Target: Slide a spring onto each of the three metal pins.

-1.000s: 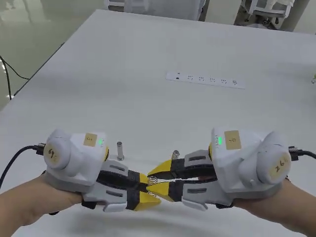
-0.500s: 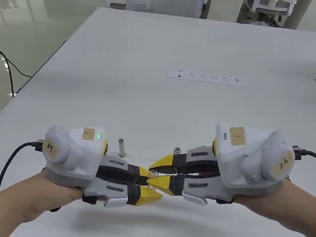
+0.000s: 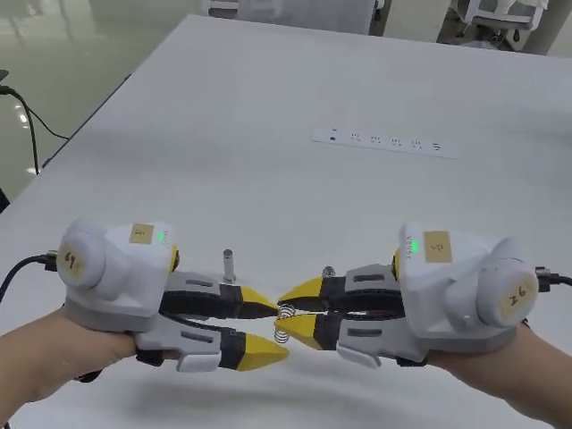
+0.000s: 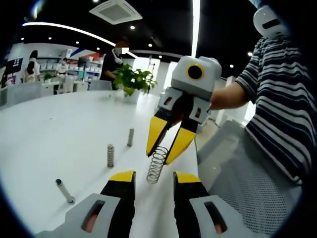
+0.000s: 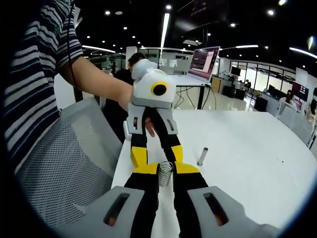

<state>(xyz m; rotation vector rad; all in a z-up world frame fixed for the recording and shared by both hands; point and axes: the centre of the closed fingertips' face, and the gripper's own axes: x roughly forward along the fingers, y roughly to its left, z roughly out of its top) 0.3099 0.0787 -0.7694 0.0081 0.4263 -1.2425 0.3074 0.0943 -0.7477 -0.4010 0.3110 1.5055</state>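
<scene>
One spring [image 4: 157, 163], above the worktop's [image 3: 268, 134] near edge: handed over, now gripped by the right gripper [image 5: 166, 169] alone; the left gripper [image 3: 281, 332] has opened its jaws. One bare pin [image 4: 64, 191] awaits.

Open-plan office: white worktable [image 3: 268, 107], mesh chair [image 5: 74, 163], laptop [image 5: 203, 62], potted plant [image 4: 132, 79].

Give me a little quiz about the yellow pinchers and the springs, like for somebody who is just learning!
1. Which one holds the loose spring: A the left gripper, or B the right gripper?
2. True or false: all three pins wear springs.
3. Fill the gap: the left gripper's jaws stand ____.
Key: 1 B. 2 False: the bare pin has none. 3 Open.
</scene>
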